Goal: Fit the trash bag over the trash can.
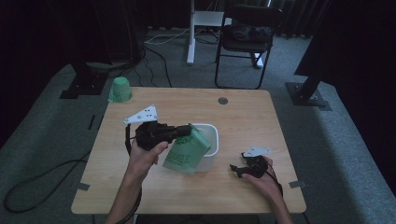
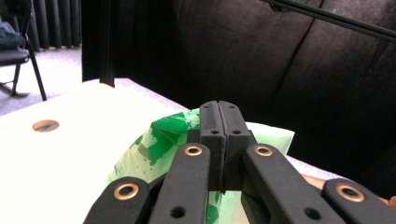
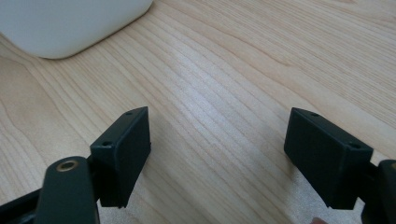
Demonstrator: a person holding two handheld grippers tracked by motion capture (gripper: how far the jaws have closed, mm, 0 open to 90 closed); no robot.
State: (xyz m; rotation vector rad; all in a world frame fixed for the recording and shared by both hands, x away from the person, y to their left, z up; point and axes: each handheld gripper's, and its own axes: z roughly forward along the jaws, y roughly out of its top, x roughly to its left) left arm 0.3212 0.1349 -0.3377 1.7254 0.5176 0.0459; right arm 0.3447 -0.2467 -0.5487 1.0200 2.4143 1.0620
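On the wooden table (image 1: pixel 233 186), mid-board, sits the white bin (image 1: pixel 208 140), with the green plastic bag (image 1: pixel 186 151) draped over its near-left rim and hanging down the outside. Your left gripper (image 1: pixel 187 130) is on the bag's top edge, jaws pressed together with film pinched between them; the left gripper view shows the green film bunched right under the closed pads. Your right gripper (image 1: pixel 236 169) rests low on the table right of the bin, jaws spread wide, holding nothing, bin corner just ahead of it.

Handling read: the bag looks like thin film, near weightless, fully limp, so it won't hold shape and will follow whichever point you pull. Likely slick too, so a shallow pinch can slide out. Tears easily if you yank against the rim.

The bin looks like light rigid plastic; expect it to skate or tip if the bag drags on it.

Grip advice: take the bag at its open hem, a doubled fold rather than a single layer, second pinch opposite the first. A second green bag roll (image 1: pixel 120 89) sits at the far-left table corner, untouched.
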